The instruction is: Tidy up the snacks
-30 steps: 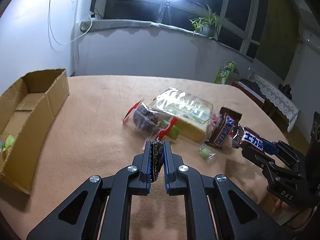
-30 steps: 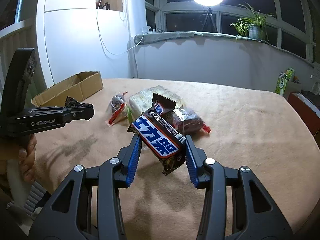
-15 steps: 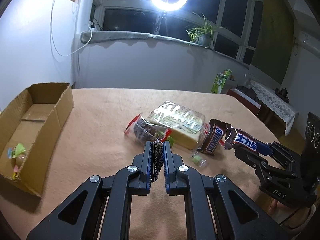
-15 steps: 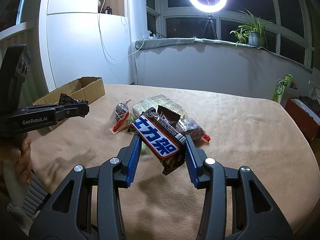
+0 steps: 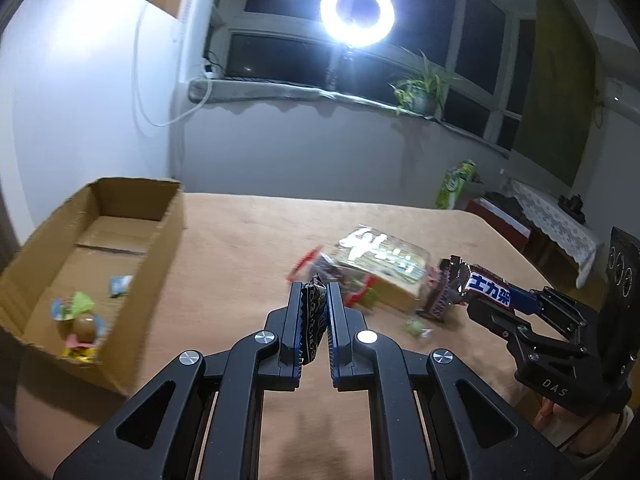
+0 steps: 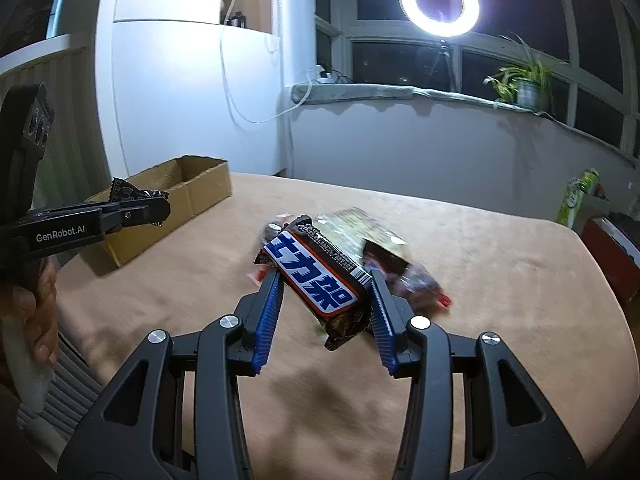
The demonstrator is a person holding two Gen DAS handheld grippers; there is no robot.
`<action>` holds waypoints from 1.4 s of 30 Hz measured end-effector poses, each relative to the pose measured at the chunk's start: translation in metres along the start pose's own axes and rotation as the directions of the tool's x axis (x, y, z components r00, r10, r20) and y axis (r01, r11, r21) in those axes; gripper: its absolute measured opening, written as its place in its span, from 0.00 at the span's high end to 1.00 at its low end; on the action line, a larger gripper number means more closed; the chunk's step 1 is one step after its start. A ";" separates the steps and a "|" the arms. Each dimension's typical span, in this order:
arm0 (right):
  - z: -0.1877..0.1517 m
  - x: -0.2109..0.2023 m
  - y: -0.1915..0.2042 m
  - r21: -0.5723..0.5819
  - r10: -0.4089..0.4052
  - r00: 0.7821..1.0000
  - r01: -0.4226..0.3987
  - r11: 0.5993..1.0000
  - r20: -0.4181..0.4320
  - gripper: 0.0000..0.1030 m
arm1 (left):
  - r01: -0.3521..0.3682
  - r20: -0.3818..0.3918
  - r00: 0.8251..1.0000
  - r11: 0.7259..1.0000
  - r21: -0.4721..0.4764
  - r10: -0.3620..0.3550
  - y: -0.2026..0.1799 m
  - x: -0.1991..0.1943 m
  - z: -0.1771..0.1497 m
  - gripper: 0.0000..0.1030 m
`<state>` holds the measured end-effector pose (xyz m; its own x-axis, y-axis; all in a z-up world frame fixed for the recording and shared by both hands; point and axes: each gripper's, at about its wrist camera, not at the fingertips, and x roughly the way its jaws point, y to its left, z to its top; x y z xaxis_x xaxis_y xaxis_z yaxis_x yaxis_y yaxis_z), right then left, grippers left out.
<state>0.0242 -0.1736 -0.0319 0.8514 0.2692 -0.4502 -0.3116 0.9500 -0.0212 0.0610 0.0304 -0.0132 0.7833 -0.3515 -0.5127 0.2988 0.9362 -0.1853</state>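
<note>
My left gripper (image 5: pixel 314 292) is shut on a small dark wrapped candy (image 5: pixel 313 320), held above the table near the open cardboard box (image 5: pixel 160 240). It also shows in the right wrist view (image 6: pixel 154 206). My right gripper (image 6: pixel 326 280) is shut on a Snickers bar (image 6: pixel 316 276) with blue lettering, held above the snack pile; it also shows in the left wrist view (image 5: pixel 486 292). The pile holds a clear bread pack (image 5: pixel 384 264), a red-trimmed packet (image 5: pixel 352 292) and another Snickers bar (image 5: pixel 438 300).
The box holds several small wrapped sweets (image 5: pixel 78 320). A small green candy (image 5: pixel 416 326) lies on the tan tablecloth (image 5: pixel 240 248). A green carton (image 5: pixel 456 184) stands beyond the table's far right edge. A white wall is at the left.
Both grippers have risen and shifted left toward the box, each still holding its snack. The box interior now shows more fully in the left wrist view.
</note>
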 end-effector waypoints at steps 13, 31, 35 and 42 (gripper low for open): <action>0.053 0.055 0.093 -0.108 0.150 0.989 -0.149 0.983 -0.002 0.57 | -0.206 0.074 0.975 0.977 -0.056 0.210 0.075 -0.039 0.014 0.92; 0.114 0.160 0.216 -0.230 0.309 0.950 -0.313 0.922 -0.052 0.56 | -0.268 0.008 0.962 0.948 -0.174 0.274 0.165 -0.021 0.008 0.89; 0.107 0.187 0.224 -0.219 0.293 0.948 -0.314 0.924 -0.123 0.44 | -0.311 -0.015 0.948 0.922 -0.232 0.317 0.183 -0.022 0.000 0.67; 0.085 0.166 0.209 -0.198 0.249 0.962 -0.267 0.943 -0.111 0.39 | -0.300 0.013 0.948 0.908 -0.293 0.317 0.194 -0.040 -0.013 0.41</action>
<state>0.1368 0.0828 -0.0350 0.6949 0.4777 -0.5375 -0.6045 0.7929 -0.0767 0.0802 0.2267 -0.0396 0.8446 -0.0362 -0.5342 -0.1234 0.9577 -0.2599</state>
